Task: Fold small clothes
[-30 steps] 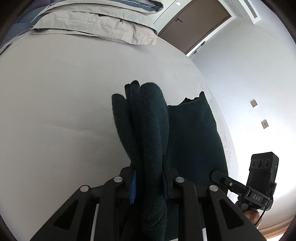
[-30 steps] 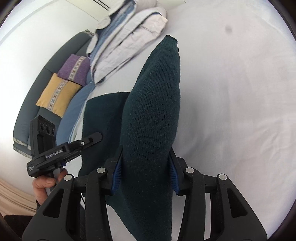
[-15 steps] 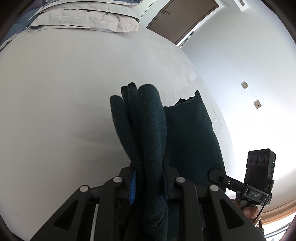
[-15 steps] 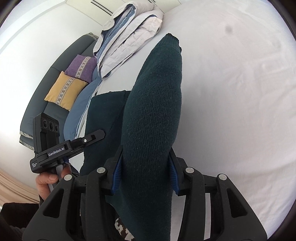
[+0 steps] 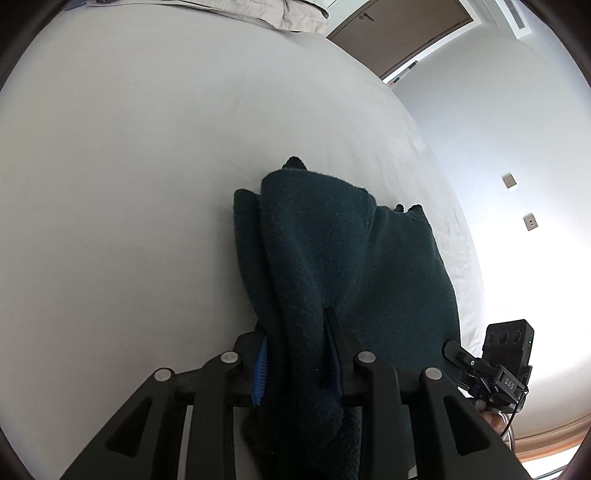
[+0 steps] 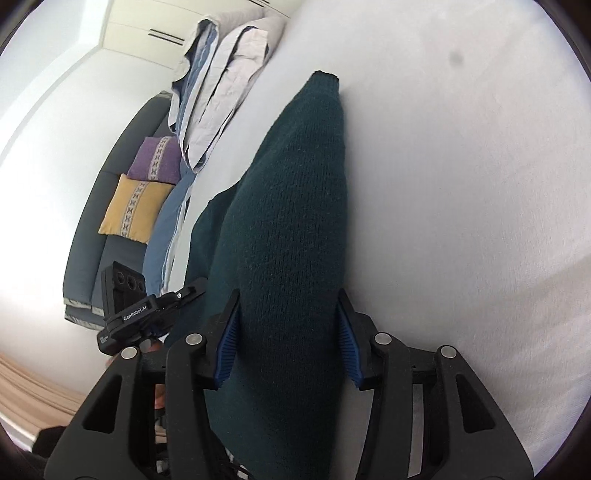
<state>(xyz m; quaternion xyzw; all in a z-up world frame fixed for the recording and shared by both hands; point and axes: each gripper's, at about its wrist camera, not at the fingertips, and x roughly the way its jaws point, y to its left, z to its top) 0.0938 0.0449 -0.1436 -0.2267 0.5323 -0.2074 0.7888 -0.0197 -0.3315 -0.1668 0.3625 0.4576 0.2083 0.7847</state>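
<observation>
Your left gripper (image 5: 295, 354) and right gripper (image 6: 288, 332) both had the dark green knitted garment (image 5: 343, 258) pinched tight, bunched over the near part of the white bedsheet (image 5: 129, 166).

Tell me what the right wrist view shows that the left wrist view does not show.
Only the right wrist view shows the sofa with the yellow cushion and purple cushion. Only the left wrist view shows the door and wall sockets. Both show the dark green garment on the white bed, clamped by each gripper.
</observation>
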